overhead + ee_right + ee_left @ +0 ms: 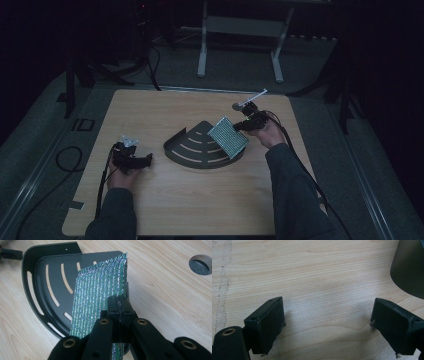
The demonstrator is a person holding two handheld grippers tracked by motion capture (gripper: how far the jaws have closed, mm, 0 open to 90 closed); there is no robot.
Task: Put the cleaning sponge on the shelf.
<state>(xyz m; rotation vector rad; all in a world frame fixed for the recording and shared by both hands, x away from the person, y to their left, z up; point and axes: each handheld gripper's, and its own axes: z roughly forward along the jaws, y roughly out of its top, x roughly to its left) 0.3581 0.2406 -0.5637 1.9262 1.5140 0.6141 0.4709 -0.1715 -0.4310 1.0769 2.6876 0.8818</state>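
A dark fan-shaped slotted tray [195, 150] [40, 290] lies at the middle of the wooden table. Over its right side hangs a shiny green-silver ribbed pad [228, 137] [97, 297], tilted on edge, with my right gripper [245, 125] [119, 305] shut on its near edge. My left gripper [145, 160] [327, 320] rests open on the bare wood to the left of the tray, nothing between its jaws. The tray's dark edge [409, 267] shows at the upper right of the left gripper view.
A round hole [237, 106] [200, 264] is set in the table top [200, 200] near the far right, behind my right hand. Beyond the table stand a white frame [240, 35] and cables on the floor.
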